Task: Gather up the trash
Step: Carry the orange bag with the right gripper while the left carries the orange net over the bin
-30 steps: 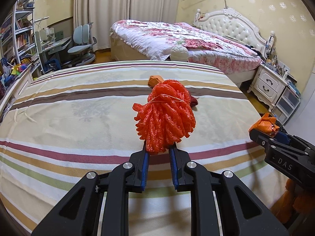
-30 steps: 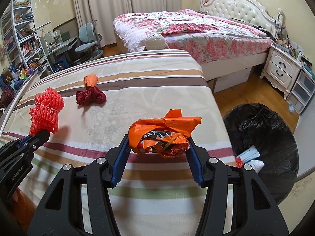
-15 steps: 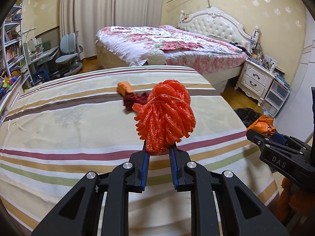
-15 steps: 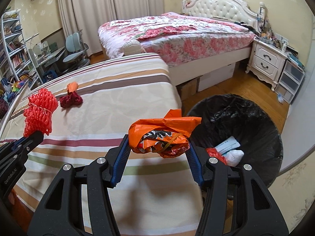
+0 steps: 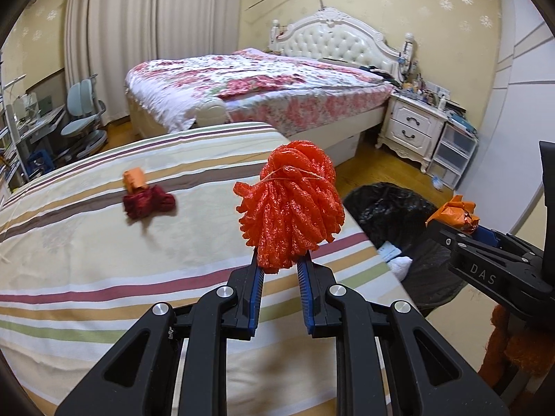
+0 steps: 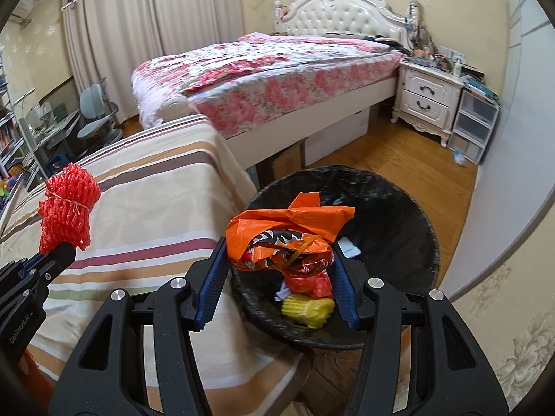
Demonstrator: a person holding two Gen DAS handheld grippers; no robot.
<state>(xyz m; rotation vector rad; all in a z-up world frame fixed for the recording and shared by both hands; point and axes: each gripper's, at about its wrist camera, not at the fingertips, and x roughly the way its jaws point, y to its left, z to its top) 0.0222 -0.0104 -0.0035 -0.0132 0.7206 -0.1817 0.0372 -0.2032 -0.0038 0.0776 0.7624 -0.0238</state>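
Now right tongs point(image 6: 279, 263) (gripping orange wrapper point(image 6: 284, 239)) moved over bin point(image 6: 399, 208).

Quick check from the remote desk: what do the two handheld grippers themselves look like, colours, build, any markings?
Both are matte black plastic with open triangular cutouts in the frame and round silver bolts at the pivots. Each finger carries a ribbed blue pad. The left gripper shows white "GenRobot.AI" lettering on its side in the right wrist view; the right gripper shows "DAS" in the left wrist view. No cables or sleeves are visible.
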